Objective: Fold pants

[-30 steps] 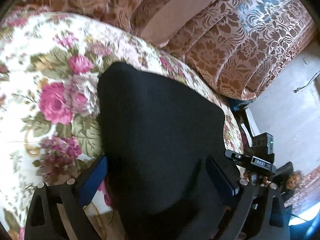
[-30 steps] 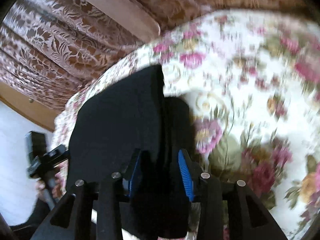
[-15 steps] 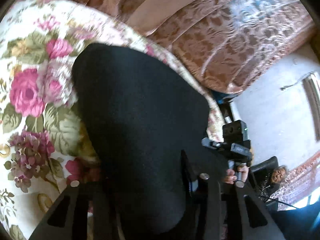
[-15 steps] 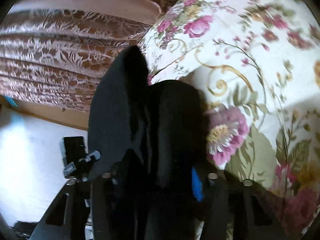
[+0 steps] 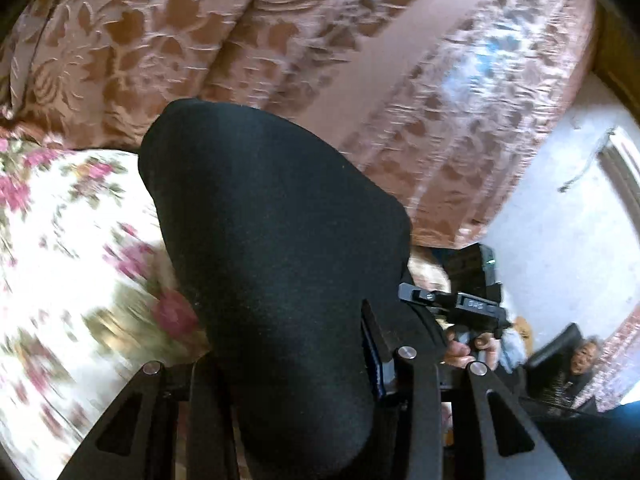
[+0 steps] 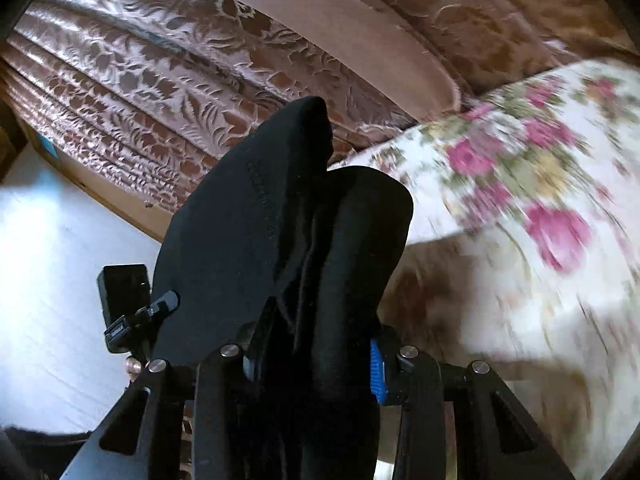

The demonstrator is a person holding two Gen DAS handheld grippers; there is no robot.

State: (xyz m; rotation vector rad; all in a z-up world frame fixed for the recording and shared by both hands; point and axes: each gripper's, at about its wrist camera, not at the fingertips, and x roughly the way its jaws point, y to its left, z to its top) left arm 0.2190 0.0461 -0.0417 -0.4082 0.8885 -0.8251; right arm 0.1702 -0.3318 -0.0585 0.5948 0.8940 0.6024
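Floral white bedspread [image 5: 60,248] below; both grippers, left [image 5: 288,364] and right [image 6: 312,356], clamp bunched black fabric pants [image 5: 272,240], right jaws closing. Keep 2 grips level, lay fold flat

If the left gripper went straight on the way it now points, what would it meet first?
Probably the black pants that fill the left gripper and block its line. Behind them seems to be the brown patterned sofa back, but depth is unclear.

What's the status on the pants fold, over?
Left tongs clamped on the pants. Right tongs closing on the pants too, fabric bunched between them. Pants lifted over the floral bedspread. Nothing in the way.
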